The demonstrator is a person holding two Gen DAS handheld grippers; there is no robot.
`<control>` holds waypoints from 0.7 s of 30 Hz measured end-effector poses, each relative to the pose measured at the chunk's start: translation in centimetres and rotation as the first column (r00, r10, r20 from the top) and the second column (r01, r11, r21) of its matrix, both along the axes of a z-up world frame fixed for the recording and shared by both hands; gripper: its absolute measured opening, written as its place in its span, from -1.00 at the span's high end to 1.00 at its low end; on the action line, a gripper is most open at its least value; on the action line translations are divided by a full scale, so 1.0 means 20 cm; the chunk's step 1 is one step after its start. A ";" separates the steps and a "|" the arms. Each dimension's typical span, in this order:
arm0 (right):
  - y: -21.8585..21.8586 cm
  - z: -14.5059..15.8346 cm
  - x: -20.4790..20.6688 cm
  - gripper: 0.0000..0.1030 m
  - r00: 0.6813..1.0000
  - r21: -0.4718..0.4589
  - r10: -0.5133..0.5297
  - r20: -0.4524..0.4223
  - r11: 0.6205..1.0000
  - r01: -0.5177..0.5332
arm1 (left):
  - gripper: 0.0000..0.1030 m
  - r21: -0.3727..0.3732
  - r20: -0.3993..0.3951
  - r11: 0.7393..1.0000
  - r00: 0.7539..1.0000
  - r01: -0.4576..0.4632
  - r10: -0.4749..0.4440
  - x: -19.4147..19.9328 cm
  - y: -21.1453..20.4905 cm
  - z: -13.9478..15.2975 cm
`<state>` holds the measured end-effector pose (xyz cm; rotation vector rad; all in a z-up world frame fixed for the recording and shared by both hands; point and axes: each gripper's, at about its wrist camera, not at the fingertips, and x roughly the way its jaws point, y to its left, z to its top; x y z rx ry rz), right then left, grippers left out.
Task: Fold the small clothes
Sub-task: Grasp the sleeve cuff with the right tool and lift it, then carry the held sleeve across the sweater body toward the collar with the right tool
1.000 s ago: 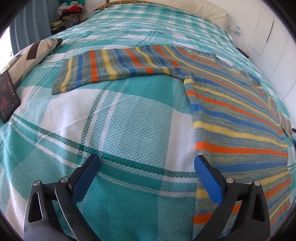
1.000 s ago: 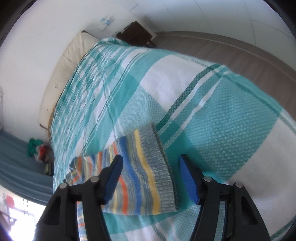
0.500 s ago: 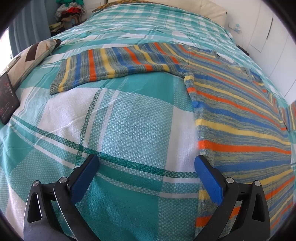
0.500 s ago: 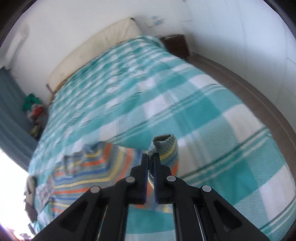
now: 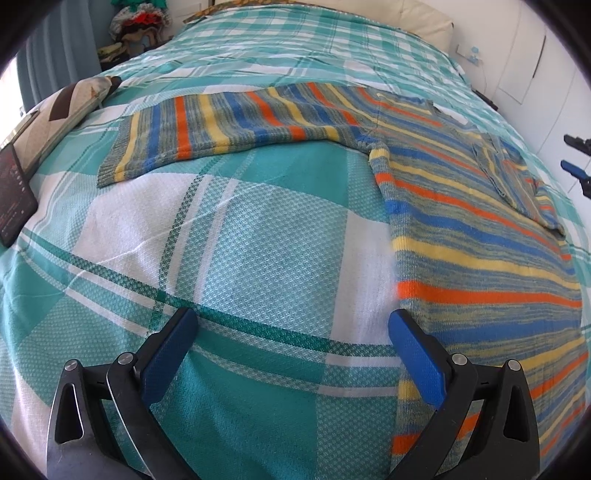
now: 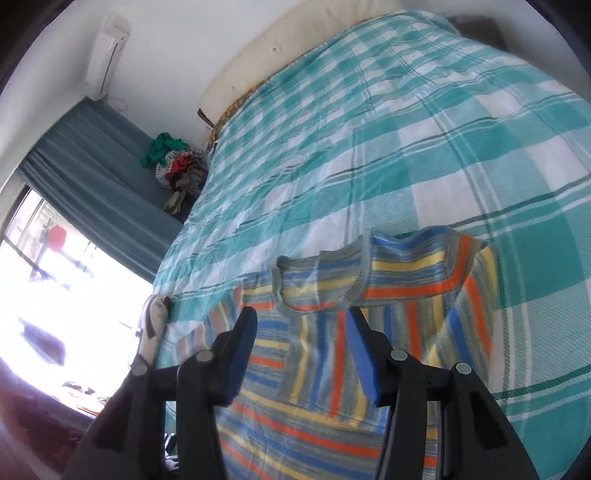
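Observation:
A small striped sweater point(image 5: 480, 240) lies flat on the teal plaid bedspread point(image 5: 258, 240). One sleeve point(image 5: 229, 122) stretches out to the left. The other sleeve point(image 5: 517, 177) lies folded across the chest. My left gripper point(image 5: 291, 325) stands wide open over bare bedspread, its right fingertip beside the sweater's side edge. My right gripper point(image 6: 301, 317) hovers above the neckline point(image 6: 317, 284) and the folded sleeve point(image 6: 406, 350); its jaws are opening and nothing is between the pads. The right gripper point(image 5: 570, 153) also shows at the far right edge of the left wrist view.
A patterned pillow point(image 5: 62, 110) and a dark flat device point(image 5: 13, 199) lie at the bed's left edge. A heap of clothes point(image 6: 177, 162) sits by the curtain point(image 6: 92, 177) beyond the bed. A cream headboard cushion point(image 5: 417, 14) runs along the far end.
The right gripper shut on the sleeve's cuff, carried it over the sweater's body and let go; its jaws stand apart now. The left gripper stayed put.

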<state>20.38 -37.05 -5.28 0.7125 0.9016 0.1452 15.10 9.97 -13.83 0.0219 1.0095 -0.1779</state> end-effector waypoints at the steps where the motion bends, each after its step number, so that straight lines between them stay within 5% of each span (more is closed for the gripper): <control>1: -0.02 -0.07 0.00 0.02 0.998 -0.010 0.009 -0.065 1.000 -0.010 | -0.99 0.005 -0.001 1.000 1.000 0.001 -0.001 0.00 0.00 0.00; 5: -0.13 -0.36 -0.09 0.04 0.947 -0.194 -0.091 -0.308 0.980 0.031 | -0.99 0.026 0.001 1.000 1.000 0.004 -0.004 0.00 -0.01 -0.01; 9: -0.18 -0.28 -0.22 0.09 0.972 -0.169 -0.129 -0.197 0.981 0.096 | -0.99 0.020 0.002 1.000 1.000 0.005 -0.005 0.00 -0.01 0.00; 13: 0.07 -0.08 -0.14 0.09 0.990 -0.236 0.035 -0.139 0.969 -0.067 | -0.99 0.009 0.000 1.000 1.000 -0.007 0.007 0.02 0.00 0.01; 18: 0.65 -0.03 0.11 0.03 0.941 -0.406 0.311 -0.133 0.849 -0.338 | -0.99 0.028 0.001 1.000 1.000 -0.003 0.003 0.02 -0.01 0.00; 21: 0.87 -0.15 0.26 0.04 0.931 -0.482 0.323 -0.169 0.797 -0.364 | -0.99 0.028 0.002 1.000 1.000 0.002 -0.002 0.02 -0.01 0.00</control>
